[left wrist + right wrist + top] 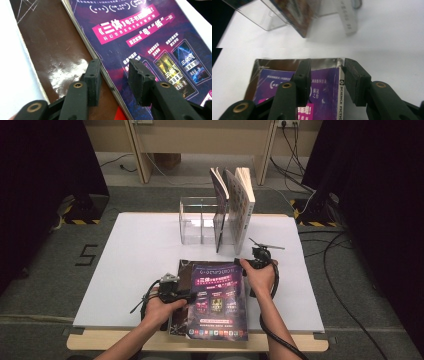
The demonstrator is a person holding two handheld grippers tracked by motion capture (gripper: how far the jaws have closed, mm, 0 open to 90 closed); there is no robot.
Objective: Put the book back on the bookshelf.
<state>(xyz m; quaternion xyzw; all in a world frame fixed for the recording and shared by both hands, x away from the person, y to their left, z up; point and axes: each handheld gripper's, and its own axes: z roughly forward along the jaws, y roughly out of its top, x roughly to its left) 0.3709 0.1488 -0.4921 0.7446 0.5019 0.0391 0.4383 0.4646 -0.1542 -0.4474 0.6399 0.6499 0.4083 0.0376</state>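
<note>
**Both tongs at the purple magazine, lower centre of the table**

I see a purple magazine (218, 300) lying flat at lower centre of the high view, on the white table (130, 265). Its glossy cover carries magenta banners, white Chinese lettering and small pictured book covers. It rests on a dark brown glossy sheet (55, 57), which shows along its left and far edges. A white spine strip reads "SCIENCE FICTION" in the right gripper view.

The left tongs (186, 296) are at the magazine's left edge. In the left gripper view the jaws stand apart, one over the brown sheet, one over the cover; I cannot tell whether they touch it.

The right tongs (248, 263) are at the far right corner. Their jaws are open, straddling the spine, gripping nothing.

At upper centre a clear acrylic rack (200, 222) holds leaning books (240, 207).
</note>
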